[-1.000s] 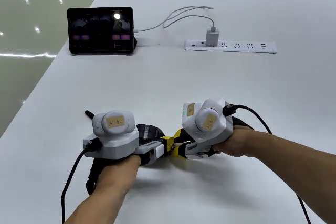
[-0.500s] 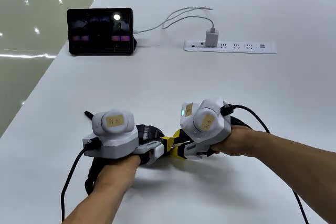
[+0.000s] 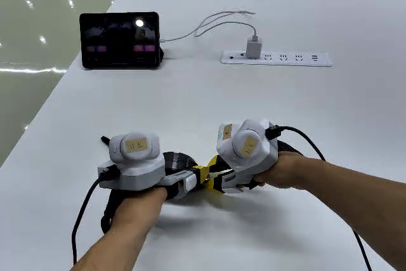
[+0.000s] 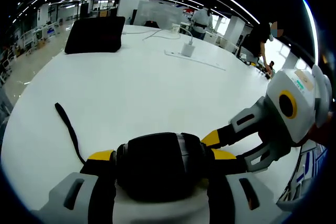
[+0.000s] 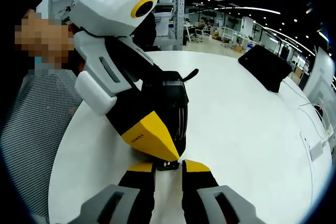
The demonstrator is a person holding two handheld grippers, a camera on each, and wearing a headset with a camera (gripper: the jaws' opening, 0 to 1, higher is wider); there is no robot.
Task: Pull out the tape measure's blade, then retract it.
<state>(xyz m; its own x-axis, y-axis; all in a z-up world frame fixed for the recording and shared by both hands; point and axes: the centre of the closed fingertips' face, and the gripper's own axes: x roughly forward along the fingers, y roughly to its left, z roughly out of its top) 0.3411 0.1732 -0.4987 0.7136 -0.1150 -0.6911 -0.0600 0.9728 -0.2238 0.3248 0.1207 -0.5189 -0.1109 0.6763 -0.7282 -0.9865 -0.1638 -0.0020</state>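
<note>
L gripper [image 4: 160,157] clamped stiff, prob. hefty tape measure case [image 4: 157,169]; R gripper [image 5: 168,168] pinched thin, prob. slippery blade hook [image 5: 168,164] betw. tips.

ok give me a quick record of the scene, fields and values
left gripper: shut on tape measure, which rests on the table
right gripper: jaws closed on blade tip at the case mouth
blade: no length pulled out yet
strap: lying loose on the table
far side: tablet; power strip with charger plugged in
</note>
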